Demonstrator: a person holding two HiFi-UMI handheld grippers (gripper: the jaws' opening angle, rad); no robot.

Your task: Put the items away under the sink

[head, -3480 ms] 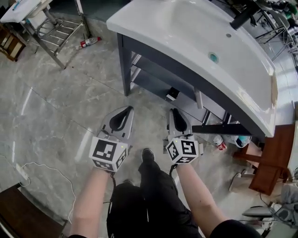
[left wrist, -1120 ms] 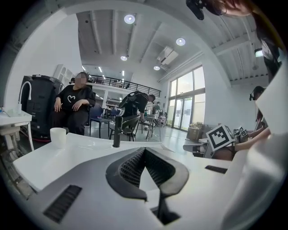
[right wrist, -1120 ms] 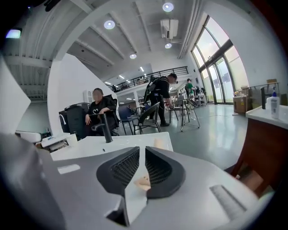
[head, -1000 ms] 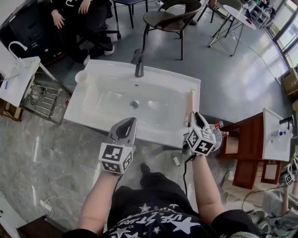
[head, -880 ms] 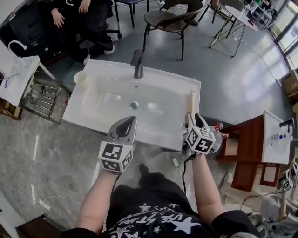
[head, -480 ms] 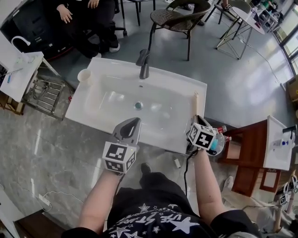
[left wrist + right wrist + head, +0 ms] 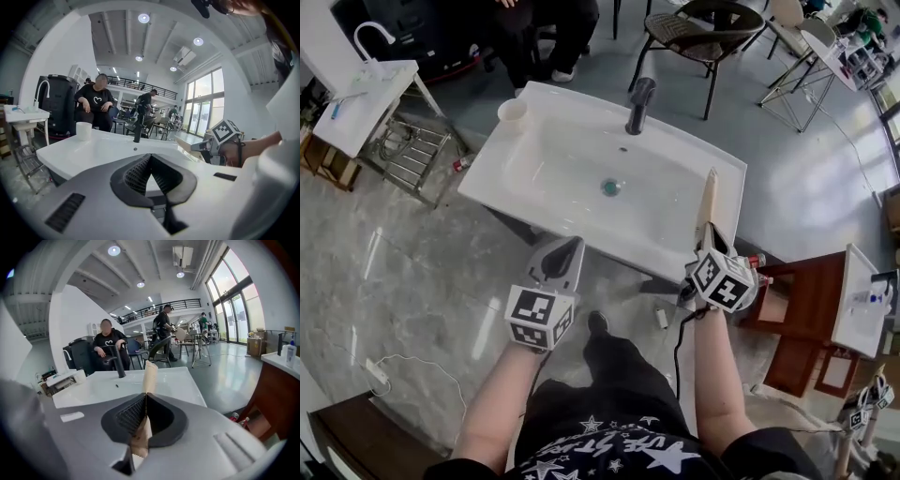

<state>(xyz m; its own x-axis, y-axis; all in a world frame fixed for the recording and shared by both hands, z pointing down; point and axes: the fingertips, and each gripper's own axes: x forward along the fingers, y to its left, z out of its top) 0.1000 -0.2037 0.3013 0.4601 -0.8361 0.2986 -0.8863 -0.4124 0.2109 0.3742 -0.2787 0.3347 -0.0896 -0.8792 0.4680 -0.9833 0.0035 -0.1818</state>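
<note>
A long flat beige packet (image 7: 707,197) lies along the right rim of the white sink (image 7: 502,178). My right gripper (image 7: 711,232) is at its near end. In the right gripper view the jaws (image 7: 144,397) have just been closing and stand shut on the packet (image 7: 150,373), which sticks out ahead of them over the basin. My left gripper (image 7: 567,246) hovers at the sink's front edge, shut with nothing between its fingers (image 7: 150,157). From the left gripper view the right gripper (image 7: 206,146) shows at the right.
A black faucet (image 7: 639,94) and a white cup (image 7: 513,111) stand on the sink's far side. A small washstand with a metal rack (image 7: 356,89) is at the left, a brown wooden cabinet (image 7: 797,319) at the right with bottles (image 7: 757,262) beside it. People sit beyond.
The head view has swung, so the sink now lies turned and higher in the picture. The right gripper has stayed at the packet's near end and closed on it. The left gripper stays shut and empty.
</note>
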